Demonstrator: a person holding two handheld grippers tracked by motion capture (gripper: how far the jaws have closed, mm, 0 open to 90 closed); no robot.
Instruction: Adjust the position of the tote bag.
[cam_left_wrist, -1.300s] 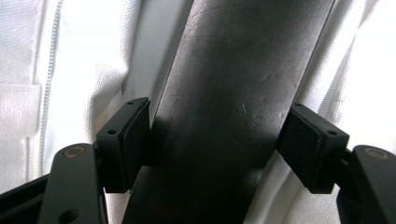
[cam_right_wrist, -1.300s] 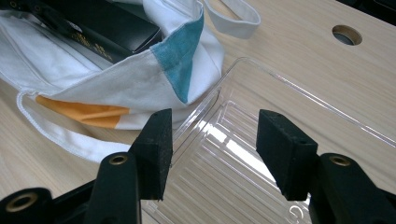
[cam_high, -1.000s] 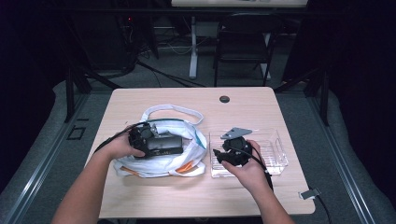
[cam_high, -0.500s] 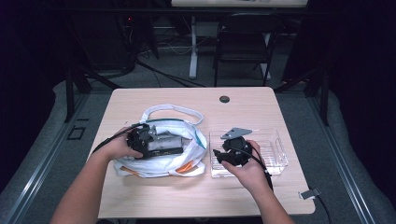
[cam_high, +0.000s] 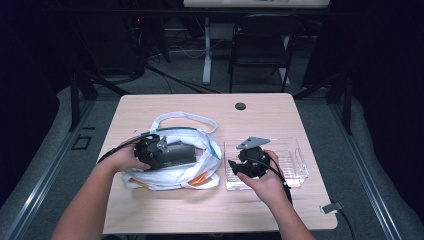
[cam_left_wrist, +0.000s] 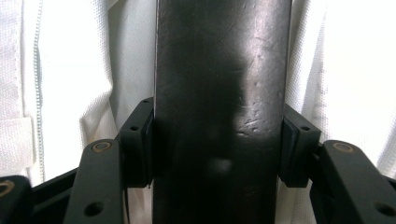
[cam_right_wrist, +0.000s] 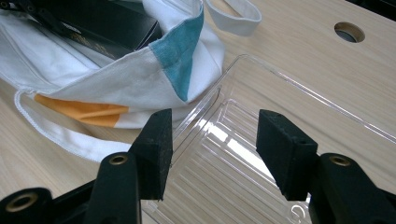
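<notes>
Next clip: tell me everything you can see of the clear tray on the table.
The clear tray is a shallow rectangular dish of see-through plastic with a ribbed floor and low raised walls. It lies flat on the wooden table, right of the white cloth bag, whose cloth reaches its near corner. Nothing lies in it. The right gripper hovers open over its left end.

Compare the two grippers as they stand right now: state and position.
The left gripper is shut on a black box over the white cloth bag; the right gripper is open and holds nothing. The left one sits at the bag, the right one over the clear plastic tray. Both have black jaws.
</notes>
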